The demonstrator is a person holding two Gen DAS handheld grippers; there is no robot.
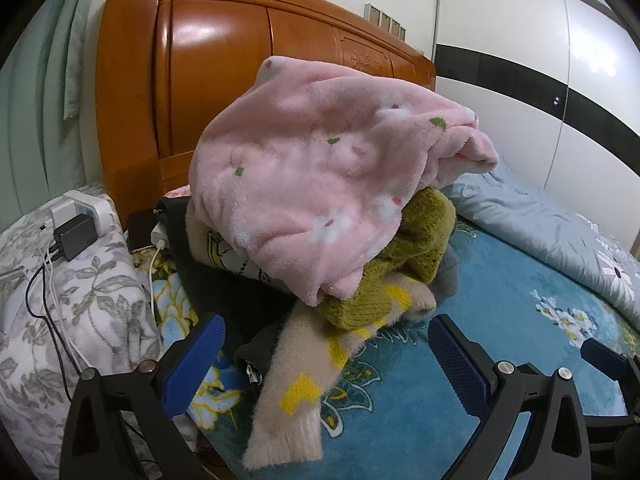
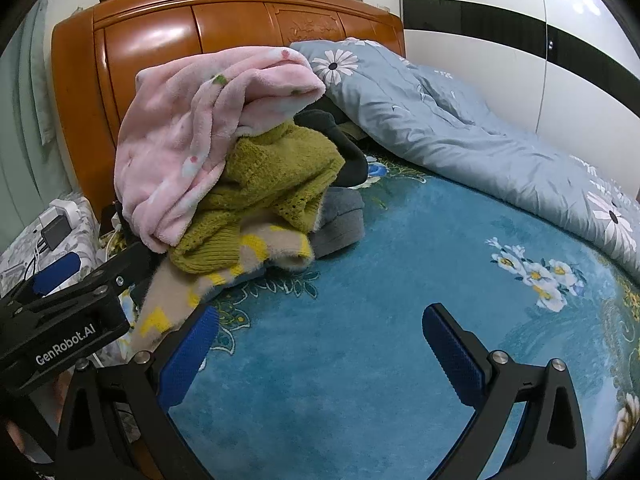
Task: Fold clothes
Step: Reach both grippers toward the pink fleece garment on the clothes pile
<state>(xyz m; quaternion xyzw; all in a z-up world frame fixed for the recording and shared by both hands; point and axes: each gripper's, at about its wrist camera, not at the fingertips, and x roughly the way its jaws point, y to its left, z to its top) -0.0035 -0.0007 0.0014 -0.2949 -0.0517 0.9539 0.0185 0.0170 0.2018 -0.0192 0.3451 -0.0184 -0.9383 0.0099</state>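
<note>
A pile of clothes lies on the blue flowered bed cover (image 1: 500, 300) by the headboard. On top is a pink fleece garment (image 1: 320, 168), also in the right wrist view (image 2: 180, 140). Under it are an olive knit sweater (image 1: 404, 252) (image 2: 276, 176), a beige garment with yellow marks (image 1: 296, 392) (image 2: 224, 276) and dark clothes (image 1: 208, 276) (image 2: 340, 220). My left gripper (image 1: 324, 340) is open, its fingers either side of the beige sleeve. My right gripper (image 2: 320, 324) is open and empty over the bare bed cover, right of the pile.
An orange wooden headboard (image 1: 208, 80) stands behind the pile. A grey-blue quilt (image 2: 460, 136) is bunched along the right. A flowered pillow (image 1: 80, 300) at the left carries chargers and cables (image 1: 74, 232). A white wardrobe (image 1: 520, 80) fills the right wall.
</note>
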